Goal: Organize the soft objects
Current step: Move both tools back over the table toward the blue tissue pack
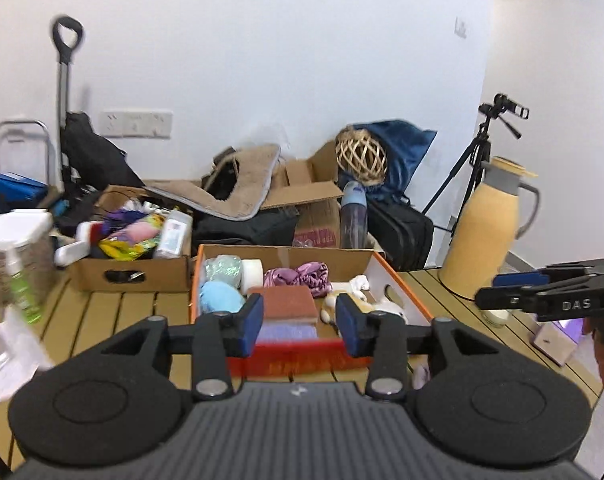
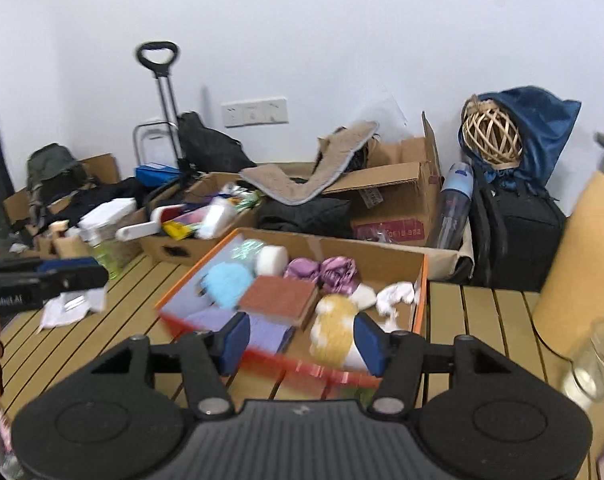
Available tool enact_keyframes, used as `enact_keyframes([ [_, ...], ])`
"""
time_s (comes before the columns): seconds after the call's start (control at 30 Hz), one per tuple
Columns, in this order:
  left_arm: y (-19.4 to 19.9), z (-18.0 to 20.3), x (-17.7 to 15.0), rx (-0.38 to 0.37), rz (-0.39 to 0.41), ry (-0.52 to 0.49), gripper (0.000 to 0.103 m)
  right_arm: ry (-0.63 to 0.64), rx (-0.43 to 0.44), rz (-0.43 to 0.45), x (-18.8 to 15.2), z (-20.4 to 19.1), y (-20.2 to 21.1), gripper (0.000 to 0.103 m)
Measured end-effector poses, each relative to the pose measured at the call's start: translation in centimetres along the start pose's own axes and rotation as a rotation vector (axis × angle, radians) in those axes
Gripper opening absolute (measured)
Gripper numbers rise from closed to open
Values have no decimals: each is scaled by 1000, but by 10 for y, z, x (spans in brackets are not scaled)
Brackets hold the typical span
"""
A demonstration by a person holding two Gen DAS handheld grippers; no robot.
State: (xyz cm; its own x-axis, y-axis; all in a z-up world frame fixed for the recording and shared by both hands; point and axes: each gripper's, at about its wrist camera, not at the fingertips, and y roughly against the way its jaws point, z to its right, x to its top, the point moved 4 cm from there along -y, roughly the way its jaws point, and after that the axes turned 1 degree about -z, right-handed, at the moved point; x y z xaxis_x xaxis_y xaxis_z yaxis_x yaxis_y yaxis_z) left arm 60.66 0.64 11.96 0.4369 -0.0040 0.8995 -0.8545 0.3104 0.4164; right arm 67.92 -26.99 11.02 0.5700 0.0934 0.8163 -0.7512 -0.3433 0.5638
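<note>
An orange-rimmed cardboard box point(image 1: 405, 292) point(image 2: 425, 280) sits on the slatted wooden table. Inside lie a light blue fluffy ball point(image 1: 218, 296) point(image 2: 228, 282), a white round sponge point(image 1: 252, 272) point(image 2: 272, 259), purple satin cloth point(image 1: 302, 276) point(image 2: 333, 274), a brown pad point(image 1: 288, 302) point(image 2: 280, 298) and a white and yellow plush toy point(image 1: 361, 300) point(image 2: 333, 332). My left gripper point(image 1: 298, 322) hovers in front of the box, open, nothing between its blue pads. My right gripper point(image 2: 302, 340) hangs above the box's near edge, open and empty. Each gripper shows at the side of the other's view.
A second cardboard box point(image 1: 130, 268) point(image 2: 174, 246) of mixed items stands left of the orange one. A tan thermos jug point(image 1: 489, 236) stands at the right, a glass point(image 2: 593, 364) nearby. Bags, boxes, a wicker ball point(image 1: 361, 156) and a tripod point(image 1: 473, 160) crowd the wall.
</note>
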Motion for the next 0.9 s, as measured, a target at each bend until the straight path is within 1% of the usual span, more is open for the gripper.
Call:
enact_keyframes([
  [0.03, 17, 5, -11, 9, 23, -16, 51, 6, 0, 19, -11, -5, 17, 58],
  [0.07, 32, 10, -22, 24, 48, -28, 54, 12, 2, 39, -22, -11, 33, 60],
  [0.13, 64, 20, -47, 68, 100, -52, 65, 17, 12, 81, -47, -22, 63, 64],
  [0.17, 78, 27, -61, 93, 123, -68, 68, 21, 20, 102, -61, -28, 78, 68],
  [0.2, 92, 32, -75, 122, 145, -82, 75, 22, 19, 117, -74, -32, 90, 69],
  [0.23, 105, 36, -88, 140, 159, -83, 79, 23, 10, 138, -89, -36, 103, 69],
  [0.27, 118, 42, -103, 147, 169, -85, 81, 36, -1, 157, -107, -42, 116, 69],
  [0.33, 140, 51, -128, 141, 172, -77, 85, 71, -20, 185, -140, -53, 137, 73],
  [0.4, 161, 59, -152, 122, 173, -65, 91, 87, -20, 196, -174, -65, 157, 81],
  [0.47, 179, 66, -174, 102, 157, -48, 93, 56, -1, 210, -205, -74, 176, 84],
  [0.53, 194, 70, -191, 80, 133, -45, 95, 14, 20, 204, -236, -81, 190, 85],
  [0.6, 206, 72, -202, 86, 136, -67, 98, -18, 24, 194, -261, -85, 201, 86],
  [0.67, 212, 73, -205, 105, 136, -78, 98, -46, 32, 162, -282, -89, 207, 86],
  [0.77, 215, 72, -203, 107, 143, -64, 98, -43, 24, 131, -299, -92, 211, 86],
  [0.9, 211, 76, -205, 91, 136, -72, 99, -63, 8, 126, -306, -93, 212, 86],
])
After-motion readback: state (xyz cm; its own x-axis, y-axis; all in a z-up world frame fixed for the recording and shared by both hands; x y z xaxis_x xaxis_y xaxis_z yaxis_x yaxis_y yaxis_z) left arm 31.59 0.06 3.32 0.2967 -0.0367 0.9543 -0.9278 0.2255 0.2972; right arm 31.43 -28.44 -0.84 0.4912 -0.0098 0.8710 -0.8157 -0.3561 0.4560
